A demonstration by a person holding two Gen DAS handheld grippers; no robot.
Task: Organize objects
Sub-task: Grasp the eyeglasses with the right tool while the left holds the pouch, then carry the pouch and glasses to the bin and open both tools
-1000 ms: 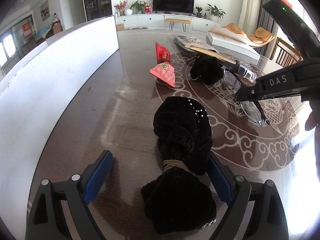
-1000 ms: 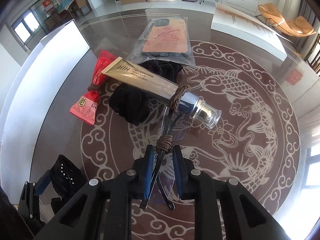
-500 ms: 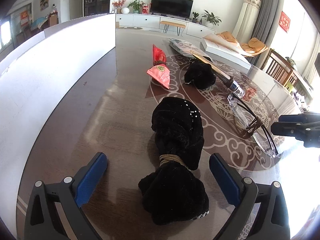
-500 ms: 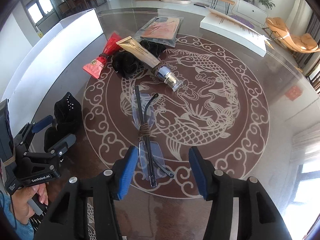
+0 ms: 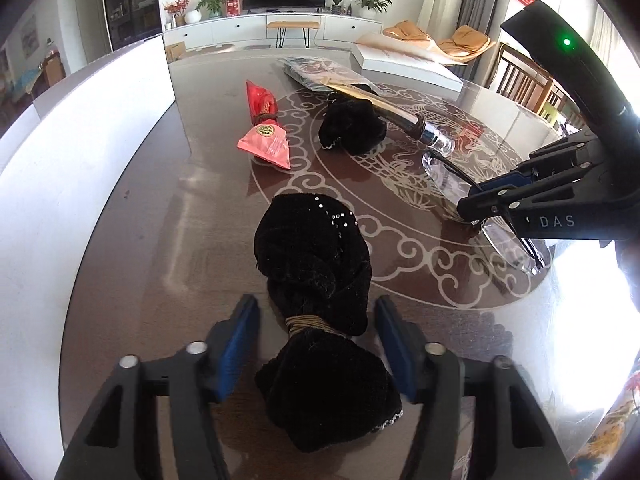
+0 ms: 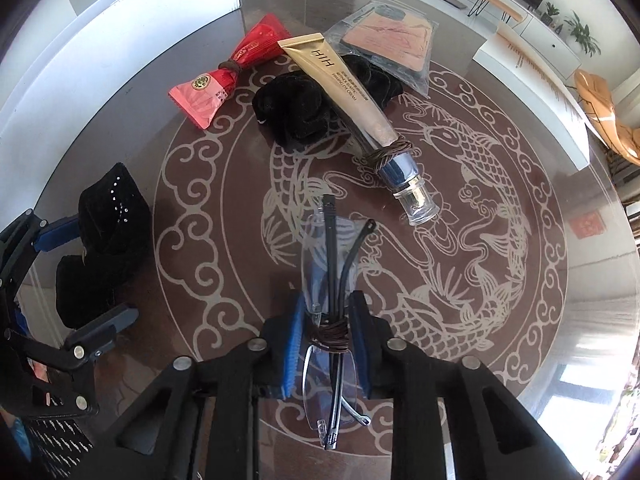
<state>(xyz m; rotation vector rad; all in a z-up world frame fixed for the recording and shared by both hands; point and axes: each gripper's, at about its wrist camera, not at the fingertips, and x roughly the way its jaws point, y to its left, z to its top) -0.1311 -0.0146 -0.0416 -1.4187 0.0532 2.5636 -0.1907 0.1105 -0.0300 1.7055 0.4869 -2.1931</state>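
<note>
A black velvet bundle (image 5: 316, 280) tied with a tan band lies on the table between the fingers of my left gripper (image 5: 316, 344), which is open around its tied waist, pads not touching. It also shows in the right wrist view (image 6: 104, 232). Folded rimless glasses (image 6: 332, 280) bound with a brown cord lie between the fingers of my right gripper (image 6: 326, 340); the pads stand close beside the cord with a small gap. In the left wrist view the right gripper (image 5: 480, 200) sits over the glasses (image 5: 452, 176).
A gold cream tube (image 6: 352, 100) rests on a second black velvet bundle (image 6: 296, 112). A red tied packet (image 6: 224, 76), a bagged phone case (image 6: 388, 40), a white box (image 6: 532, 68) and a white wall panel (image 5: 60, 160) stand around the table's fish medallion (image 6: 460, 220).
The right gripper came back down over the glasses and narrowed from wide open to close around them. The left gripper moved forward and narrowed around the bundle's tied waist.
</note>
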